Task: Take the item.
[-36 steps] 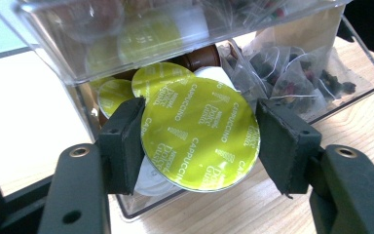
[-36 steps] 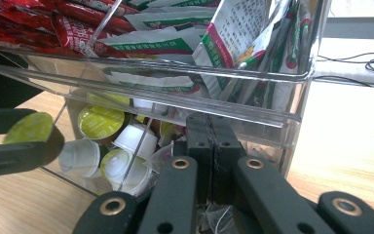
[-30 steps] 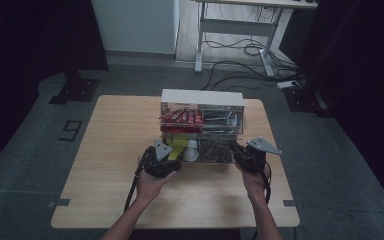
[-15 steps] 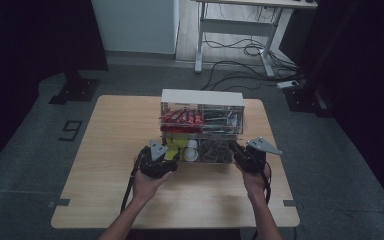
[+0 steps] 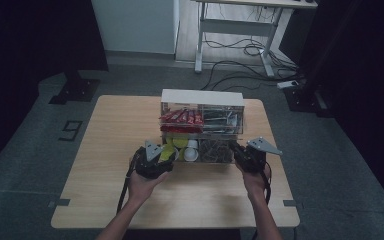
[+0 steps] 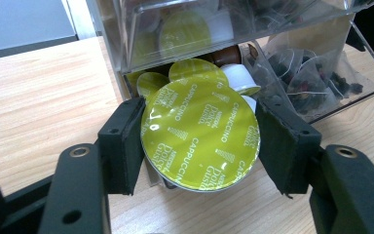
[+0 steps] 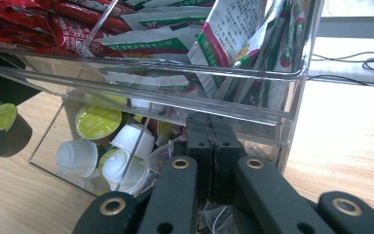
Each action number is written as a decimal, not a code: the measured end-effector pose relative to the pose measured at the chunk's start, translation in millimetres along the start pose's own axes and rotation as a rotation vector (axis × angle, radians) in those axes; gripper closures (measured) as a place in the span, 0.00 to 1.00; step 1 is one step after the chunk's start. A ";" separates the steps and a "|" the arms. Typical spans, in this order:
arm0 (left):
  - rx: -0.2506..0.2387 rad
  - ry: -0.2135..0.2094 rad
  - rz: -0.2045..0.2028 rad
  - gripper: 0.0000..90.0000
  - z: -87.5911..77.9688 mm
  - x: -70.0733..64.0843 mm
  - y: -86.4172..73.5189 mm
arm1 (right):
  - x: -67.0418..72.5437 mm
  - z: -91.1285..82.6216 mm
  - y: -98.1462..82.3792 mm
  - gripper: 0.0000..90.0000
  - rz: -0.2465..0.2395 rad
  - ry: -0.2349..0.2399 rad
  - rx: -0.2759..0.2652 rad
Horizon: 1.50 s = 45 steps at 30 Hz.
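Left gripper (image 6: 200,141) pinching a round capsule (image 6: 200,132) by its glossy yellow-green foil lid, drawn slightly back from the clear plastic organizer (image 5: 202,102) since before, right gripper (image 7: 210,141) with jaws pressed together at the tilted lower drawer (image 7: 53,161), light wooden table (image 5: 105,150) below.

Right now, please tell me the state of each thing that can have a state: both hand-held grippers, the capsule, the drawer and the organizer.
Left hand-held gripper: shut on the capsule.
Capsule: green lid facing the camera, held in front of the drawer.
Right hand-held gripper: jaws together, at the organizer's lower front.
Drawer: open, holding capsules and tea bags.
Organizer: upright on the table, upper bins full of sachets.
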State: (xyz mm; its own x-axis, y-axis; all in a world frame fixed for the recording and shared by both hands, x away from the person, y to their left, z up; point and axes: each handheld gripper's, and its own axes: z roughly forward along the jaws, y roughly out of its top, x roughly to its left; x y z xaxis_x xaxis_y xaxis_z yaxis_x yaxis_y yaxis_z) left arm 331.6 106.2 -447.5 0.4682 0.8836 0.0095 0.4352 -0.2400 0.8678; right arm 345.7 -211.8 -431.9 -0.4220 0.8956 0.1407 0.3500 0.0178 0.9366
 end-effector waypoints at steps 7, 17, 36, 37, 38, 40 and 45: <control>0.002 0.007 -0.006 0.43 -1.3 4.1 -2.3 | -0.4 0.0 0.0 0.98 -0.002 -0.001 0.002; 0.007 0.029 -0.017 0.43 -5.4 16.1 -6.4 | -0.7 -0.2 -0.1 0.98 -0.003 -0.005 0.002; 0.021 0.071 -0.045 0.43 -9.0 40.5 -18.7 | -0.7 -0.1 0.0 0.98 -0.004 -0.006 0.003; 0.023 0.075 -0.046 0.43 -9.1 42.5 -20.0 | -0.7 -0.1 0.0 0.98 -0.004 -0.006 0.002; 0.027 0.081 -0.049 0.43 -9.1 45.2 -21.5 | -0.8 -0.1 0.0 0.98 -0.004 -0.006 0.002; 0.031 0.088 -0.052 0.43 -9.3 49.0 -23.7 | -0.8 -0.2 -0.1 0.98 -0.004 -0.007 0.003; 0.050 0.112 -0.071 0.43 -8.2 60.9 -32.2 | -1.7 -0.5 -0.7 0.98 -0.002 -0.009 0.002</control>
State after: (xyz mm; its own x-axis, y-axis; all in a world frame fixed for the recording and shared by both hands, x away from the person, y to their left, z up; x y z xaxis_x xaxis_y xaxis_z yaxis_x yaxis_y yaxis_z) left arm 339.7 171.0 -470.8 0.3479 0.9375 0.0070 0.5027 -0.1928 0.8427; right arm 345.7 -213.6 -432.6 -0.4153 0.8994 0.1364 0.3510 0.0201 0.9362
